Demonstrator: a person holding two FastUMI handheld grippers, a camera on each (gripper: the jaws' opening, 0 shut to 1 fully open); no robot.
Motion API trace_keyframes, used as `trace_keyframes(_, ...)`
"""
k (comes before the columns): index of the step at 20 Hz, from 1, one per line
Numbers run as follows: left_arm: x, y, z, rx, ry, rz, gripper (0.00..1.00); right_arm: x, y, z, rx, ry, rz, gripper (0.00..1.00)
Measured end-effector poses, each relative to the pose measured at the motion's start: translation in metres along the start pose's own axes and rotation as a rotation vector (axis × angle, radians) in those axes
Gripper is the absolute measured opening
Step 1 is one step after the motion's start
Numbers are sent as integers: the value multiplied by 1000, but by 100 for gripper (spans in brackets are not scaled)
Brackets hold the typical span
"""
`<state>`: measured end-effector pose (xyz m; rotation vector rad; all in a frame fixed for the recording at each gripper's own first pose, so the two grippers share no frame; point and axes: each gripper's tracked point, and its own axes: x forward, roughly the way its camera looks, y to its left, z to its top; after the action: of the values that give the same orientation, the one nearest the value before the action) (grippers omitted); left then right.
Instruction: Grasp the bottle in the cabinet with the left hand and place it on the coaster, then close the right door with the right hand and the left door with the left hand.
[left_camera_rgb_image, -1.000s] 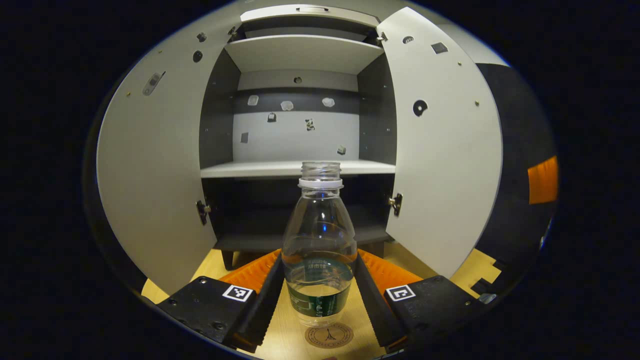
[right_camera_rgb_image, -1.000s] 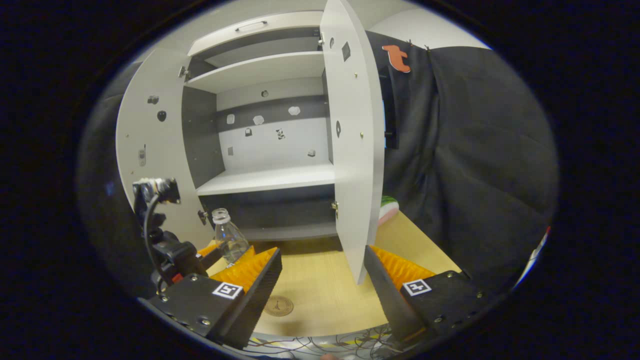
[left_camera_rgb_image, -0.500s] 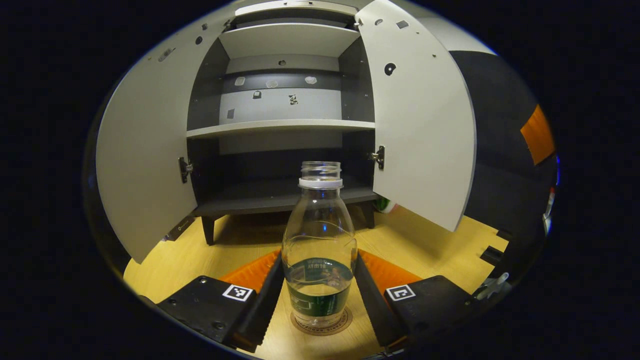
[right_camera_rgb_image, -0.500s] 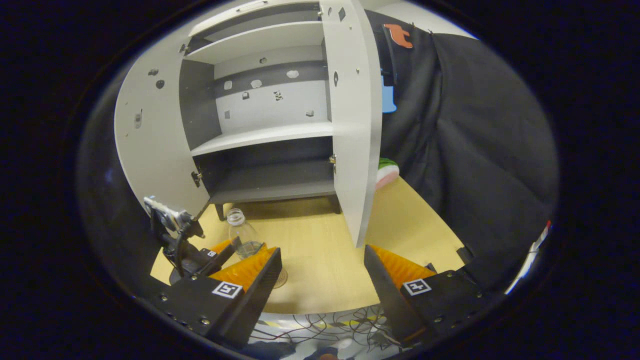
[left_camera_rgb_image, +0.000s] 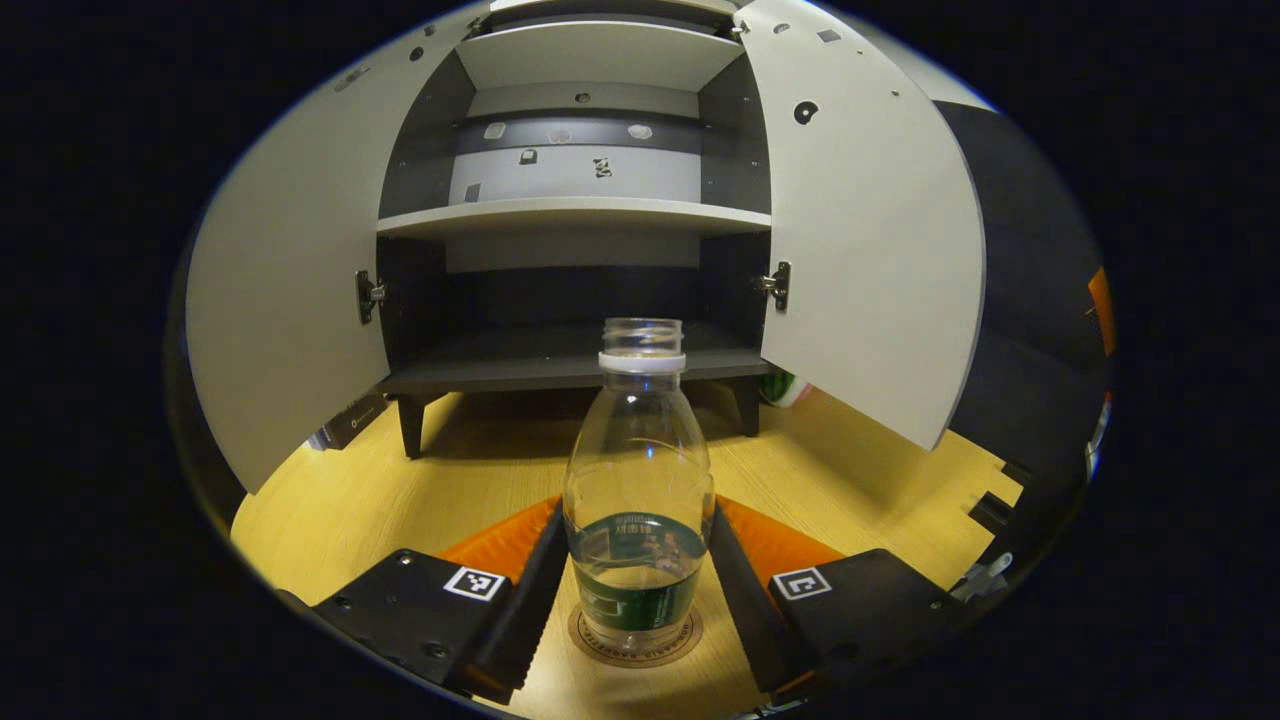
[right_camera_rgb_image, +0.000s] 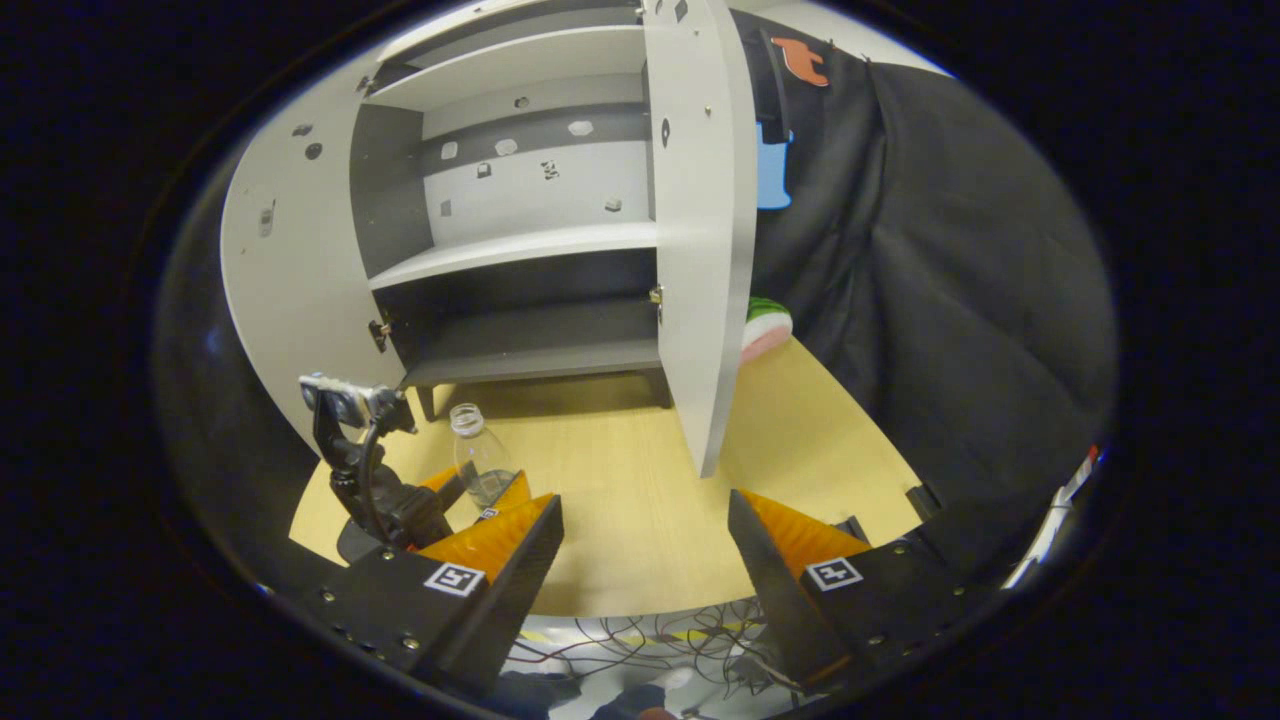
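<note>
Left tool (left_camera_rgb_image: 640, 575) clamped the bottle (left_camera_rgb_image: 638, 490) upright on the coaster (left_camera_rgb_image: 635, 637) — base centred to stand steady. Right tool (right_camera_rgb_image: 645, 560) gaped empty, right door (right_camera_rgb_image: 700, 250) at 12 o'clock.

No readable text.
The bottle (left_camera_rgb_image: 638, 480) label and the coaster (left_camera_rgb_image: 636, 637) print are too small and blurred; each gripper carries square coded markers.

Clear plastic bottle (left_camera_rgb_image: 638, 480) with a green label band stands on a round brown patterned coaster (left_camera_rgb_image: 634, 640). Ahead, a cabinet (left_camera_rgb_image: 575, 215) with pale grey doors and shelves, dark grey interior, on a yellow wood-grain table (left_camera_rgb_image: 400, 500).
</note>
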<state>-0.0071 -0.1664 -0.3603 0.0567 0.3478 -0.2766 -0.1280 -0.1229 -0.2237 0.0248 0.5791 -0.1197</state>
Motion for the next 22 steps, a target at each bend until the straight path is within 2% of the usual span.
trace_keyframes(9,-11,4,-7,-7,28,29,84,-2,3,-2,9,18,30,99)
trace_keyframes(13,-15,5,-16,14,64,33,84,-4,1,-4,14,23,38,98)
trace_keyframes(18,-16,4,-9,71,52,41,85,-6,2,-11,29,41,56,100)
trace_keyframes(21,-17,1,3,83,19,37,99,-10,3,-19,24,58,67,100)
trace_keyframes(22,-18,-1,8,87,9,35,99,-12,2,-19,24,56,68,100)
